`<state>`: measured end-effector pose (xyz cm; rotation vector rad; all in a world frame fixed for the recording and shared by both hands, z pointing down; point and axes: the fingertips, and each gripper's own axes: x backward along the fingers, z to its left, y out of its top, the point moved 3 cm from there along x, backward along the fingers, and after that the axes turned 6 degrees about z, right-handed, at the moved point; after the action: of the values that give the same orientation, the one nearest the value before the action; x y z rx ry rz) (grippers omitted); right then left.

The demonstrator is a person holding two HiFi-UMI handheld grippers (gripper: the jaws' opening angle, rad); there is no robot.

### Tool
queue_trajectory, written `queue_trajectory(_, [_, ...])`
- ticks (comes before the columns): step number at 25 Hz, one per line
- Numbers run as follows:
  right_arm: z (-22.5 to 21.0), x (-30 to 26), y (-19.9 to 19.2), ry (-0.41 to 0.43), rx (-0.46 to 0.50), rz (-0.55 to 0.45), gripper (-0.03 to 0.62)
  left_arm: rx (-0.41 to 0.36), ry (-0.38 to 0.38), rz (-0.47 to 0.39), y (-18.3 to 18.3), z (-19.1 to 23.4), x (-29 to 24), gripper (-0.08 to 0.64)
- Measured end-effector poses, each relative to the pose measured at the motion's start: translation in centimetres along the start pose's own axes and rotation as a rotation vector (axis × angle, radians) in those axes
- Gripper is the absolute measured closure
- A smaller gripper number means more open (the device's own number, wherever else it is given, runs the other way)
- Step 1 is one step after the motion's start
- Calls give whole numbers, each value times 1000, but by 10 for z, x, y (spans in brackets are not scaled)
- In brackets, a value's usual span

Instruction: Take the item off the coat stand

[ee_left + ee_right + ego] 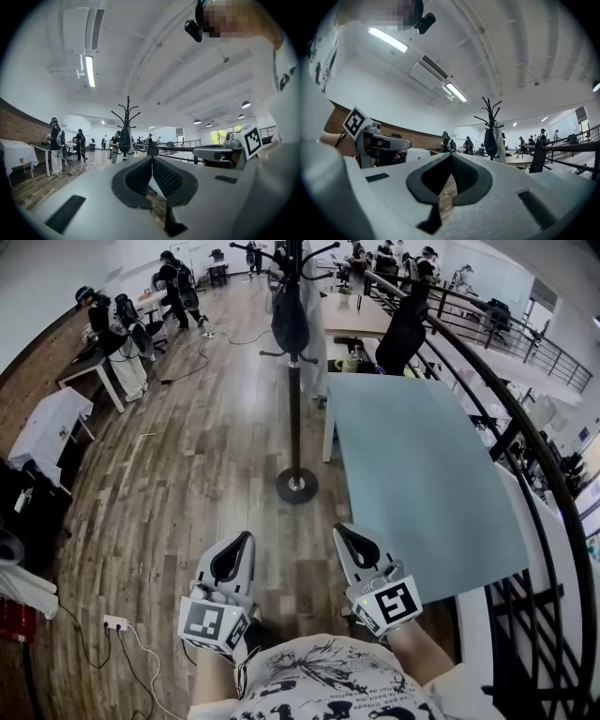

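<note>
The black coat stand [294, 399] rises from a round base [296, 486] on the wooden floor ahead of me. A dark bag [289, 321] hangs from its hooks, with a white garment [315, 343] beside it. My left gripper [249, 537] and right gripper [339, 530] are held low, close to my body and well short of the stand. Both are shut with nothing in them. The left gripper view has the stand [127, 116] and the bag [124, 143] far beyond the closed jaws [151, 159]. The right gripper view has the bag [490, 142] beyond its closed jaws [451, 156].
A teal table [412, 474] stands just right of the stand, with a black railing [511, 404] curving behind it. A dark jacket [403, 329] hangs near the railing. Several people [117, 329] work at tables at the far left. A power strip [115, 622] lies at the lower left.
</note>
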<state>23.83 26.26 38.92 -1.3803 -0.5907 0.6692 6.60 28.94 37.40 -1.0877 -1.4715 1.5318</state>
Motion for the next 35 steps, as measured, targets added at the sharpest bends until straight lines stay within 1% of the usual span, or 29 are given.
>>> queue_trajectory(3, [1,-6,-2,-4,-30,7,603,6,7,-2,1,7,3,555])
queue_trajectory(5, [2,-15,-5,-4,-28,24,603,11,6,11,-2,16,0,555])
queue_trajectory(10, [3,-56,-12,-28,-43,52,601,24,-10,36,-10,53,-19,555])
queue_trajectory(13, [7,-90,-17,-52,-47,75,601,19,-24,32,-8,88,-30,555])
queue_trajectory(16, [10,-133,-17,-91,-66,99,601,5,-42,24,2,132,-43,555])
queue_trajectory(20, [8,-195,-11,-160,-92,103,601,-8,-95,7,17,195,-70,555])
queue_trajectory(25, [14,-261,-11,-210,-89,115,601,-32,-157,18,15,255,-96,555])
queue_trajectory(29, [5,-302,-21,-226,-101,157,601,-12,-159,41,6,292,-121,555])
queue_trajectory(32, [-8,-331,-33,-213,-103,186,601,8,-147,62,-1,314,-144,555])
queue_trajectory(35, [-30,-365,-36,-192,-100,184,601,5,-118,58,2,334,-176,555])
